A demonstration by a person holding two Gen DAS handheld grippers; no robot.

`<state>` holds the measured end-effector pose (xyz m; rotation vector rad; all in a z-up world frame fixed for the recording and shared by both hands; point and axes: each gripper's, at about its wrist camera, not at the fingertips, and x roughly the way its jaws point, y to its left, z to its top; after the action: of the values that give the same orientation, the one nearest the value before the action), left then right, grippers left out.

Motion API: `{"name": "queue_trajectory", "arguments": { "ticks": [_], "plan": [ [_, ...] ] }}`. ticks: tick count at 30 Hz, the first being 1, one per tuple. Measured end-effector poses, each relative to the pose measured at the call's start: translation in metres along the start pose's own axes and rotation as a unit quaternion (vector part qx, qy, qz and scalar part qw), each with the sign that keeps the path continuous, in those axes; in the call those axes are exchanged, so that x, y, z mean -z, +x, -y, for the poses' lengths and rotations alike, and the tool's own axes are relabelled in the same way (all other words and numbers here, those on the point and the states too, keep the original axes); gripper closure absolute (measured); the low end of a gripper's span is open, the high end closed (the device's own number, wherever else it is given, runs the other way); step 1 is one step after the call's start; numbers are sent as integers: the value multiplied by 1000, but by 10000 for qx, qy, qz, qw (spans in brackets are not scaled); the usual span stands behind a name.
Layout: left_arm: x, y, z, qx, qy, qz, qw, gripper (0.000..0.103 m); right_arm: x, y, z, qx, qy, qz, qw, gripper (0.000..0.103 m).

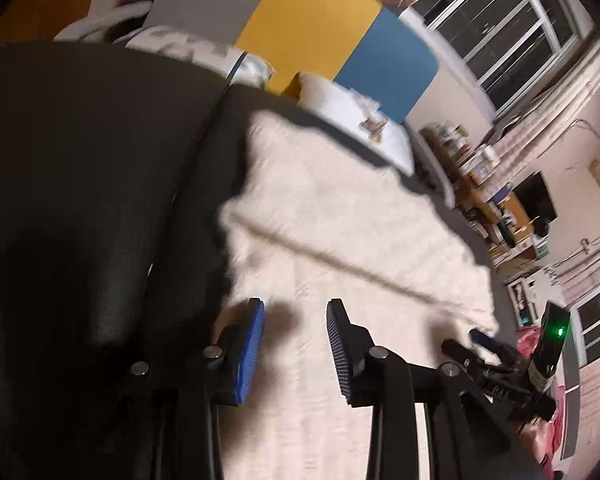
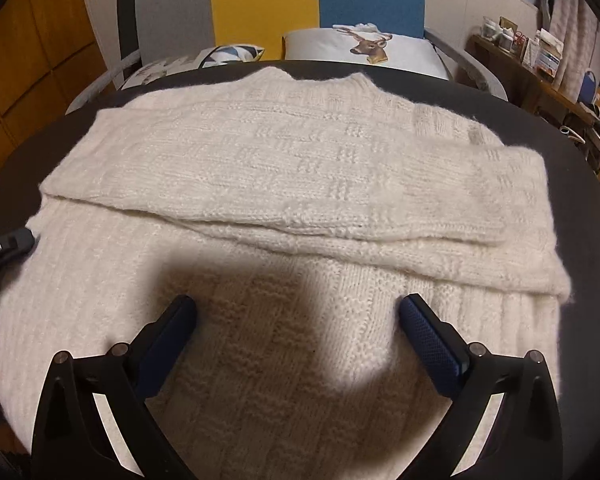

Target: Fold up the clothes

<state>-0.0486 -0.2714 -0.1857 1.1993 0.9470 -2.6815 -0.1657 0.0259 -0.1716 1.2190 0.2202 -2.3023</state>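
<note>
I saw the dark grey bed surface (image 2: 580, 216) filling most of both views, and the cream cable-knit sweater (image 2: 284, 168) lay flat across it, sleeves folded over the body. At twelve o'clock sat a white deer-print pillow (image 2: 364, 46). My right gripper (image 2: 298, 312) hovered over the hem, jaws spread wide and empty. My left gripper (image 1: 296, 320) stood parted too, holding nothing, above the sweater's nine o'clock edge.

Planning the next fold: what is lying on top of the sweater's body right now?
Both sleeves are folded across the white sweater, one overlapping the other. Nothing else rests on it. Both tongs, left and right, hover open. What lies beneath the sleeves is covered.
</note>
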Motion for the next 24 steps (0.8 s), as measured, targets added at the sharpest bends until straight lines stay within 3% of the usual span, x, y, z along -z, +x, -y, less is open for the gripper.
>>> {"name": "queue_trajectory", "arguments": {
  "ticks": [4,10,18,20,24],
  "plan": [
    [4,20,0,-430,265,-385,9980,72,9,-5,3,69,46,-100,9999,0],
    [9,21,13,-714,840,-254,9936,72,43,1,17,164,26,-241,9996,0],
    [43,-47,7,-275,524,24,9982,68,51,-5,22,-56,62,-66,9999,0],
    [56,-65,2,-173,514,77,9985,68,47,-14,25,-267,158,-223,9993,0],
    [77,-87,-18,-55,423,22,9991,68,68,-60,55,-1424,673,109,9875,0]
  ]
}}
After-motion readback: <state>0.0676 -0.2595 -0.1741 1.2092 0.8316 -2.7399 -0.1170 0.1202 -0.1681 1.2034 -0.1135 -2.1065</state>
